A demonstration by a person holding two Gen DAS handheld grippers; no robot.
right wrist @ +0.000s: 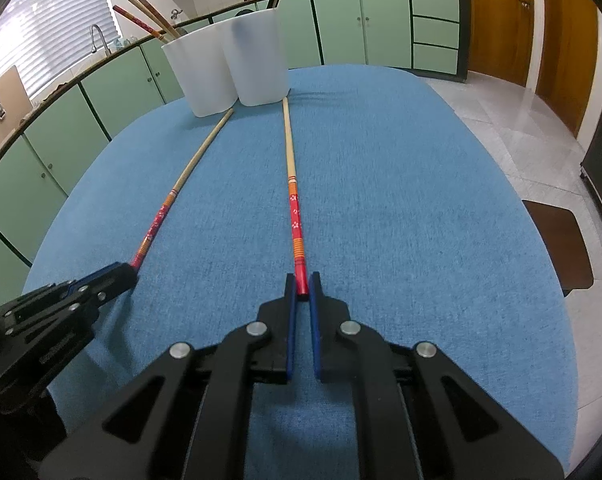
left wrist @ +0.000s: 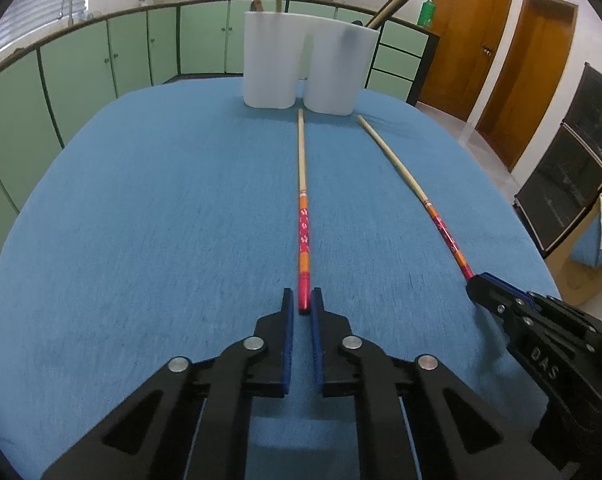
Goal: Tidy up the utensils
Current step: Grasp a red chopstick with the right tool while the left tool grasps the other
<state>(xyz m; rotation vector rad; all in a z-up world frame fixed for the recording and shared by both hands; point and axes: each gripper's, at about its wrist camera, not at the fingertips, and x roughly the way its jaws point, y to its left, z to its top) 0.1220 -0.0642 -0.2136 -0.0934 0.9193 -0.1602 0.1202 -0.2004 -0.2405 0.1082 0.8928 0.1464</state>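
Green-cabinet kitchen behind; blue-cloth worktop (left wrist: pixel 141 200) in front, white twin holder (left wrist: pixel 301 64) at far edge. Left hand-held gripper (left wrist: pixel 303 300) clamped on red butt of left chopstick (left wrist: pixel 301 184); right hand-held gripper (right wrist: pixel 302 286) clamped likewise on right chopstick (right wrist: pixel 291 168). Both sticks flat on cloth, pale tips nearly touching holder base. Probably light, stiff, lacquered and slick, prone to pivoting when pinched at the very end; firmer hold likely further along painted section. Only legible writing: "DAS" on the right gripper's body.
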